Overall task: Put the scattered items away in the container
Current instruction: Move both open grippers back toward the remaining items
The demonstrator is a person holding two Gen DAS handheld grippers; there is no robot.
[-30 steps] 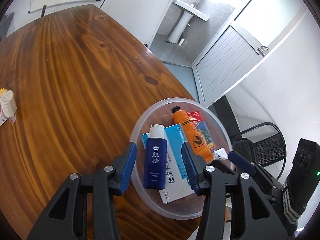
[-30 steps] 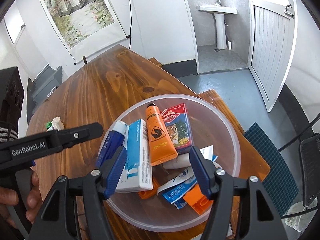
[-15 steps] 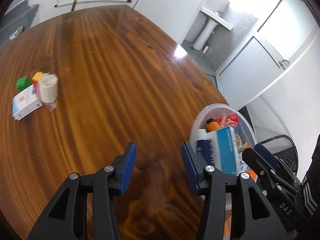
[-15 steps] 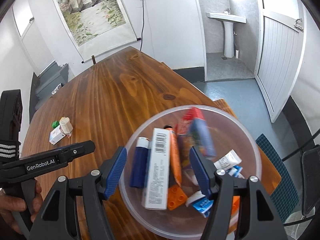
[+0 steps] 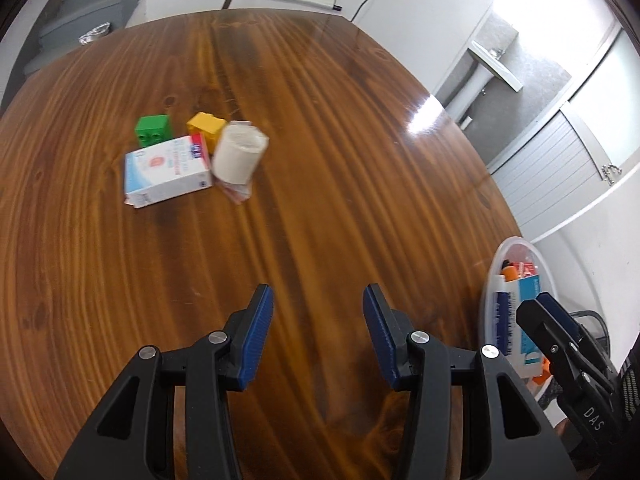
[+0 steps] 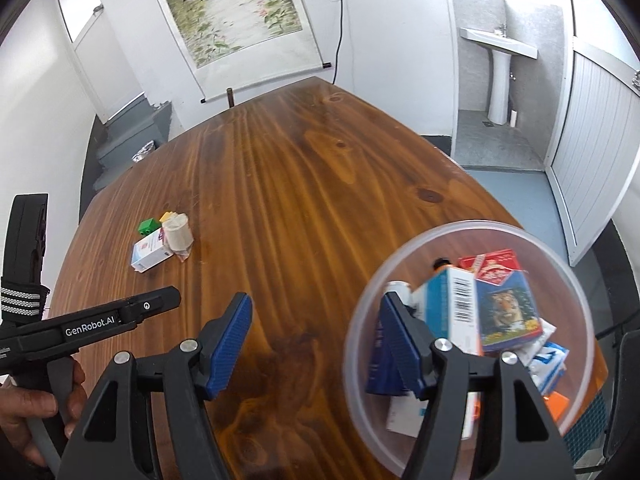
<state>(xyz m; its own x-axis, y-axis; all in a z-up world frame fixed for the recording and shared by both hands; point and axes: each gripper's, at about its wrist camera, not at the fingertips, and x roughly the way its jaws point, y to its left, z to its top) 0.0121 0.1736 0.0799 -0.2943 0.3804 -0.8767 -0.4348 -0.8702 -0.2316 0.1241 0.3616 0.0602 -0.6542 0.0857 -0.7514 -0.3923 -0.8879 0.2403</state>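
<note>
On the wooden table (image 5: 320,184) lie a green brick (image 5: 154,130), a yellow brick (image 5: 205,125), a white box (image 5: 166,172) and a pale roll (image 5: 238,154), bunched together at the far left. My left gripper (image 5: 318,304) is open over bare wood, well short of them. The clear plastic bowl (image 6: 468,228) holds boxes, tubes and a blue bottle. My right gripper (image 6: 316,308) is open, and its right finger overlaps the bowl's left rim. The same cluster shows smaller in the right wrist view, with its white box (image 6: 150,254) nearest.
The bowl (image 5: 516,248) sits near the table's right edge, with a dark chair (image 6: 624,392) just beyond. A person's hand (image 6: 24,412) grips the left tool at the lower left. A scroll painting (image 6: 232,8) hangs on the far wall.
Both grippers have swung left, away from the bowl, which slid from the middle to the right of each view. The scattered cluster has come closer in the left wrist view.
</note>
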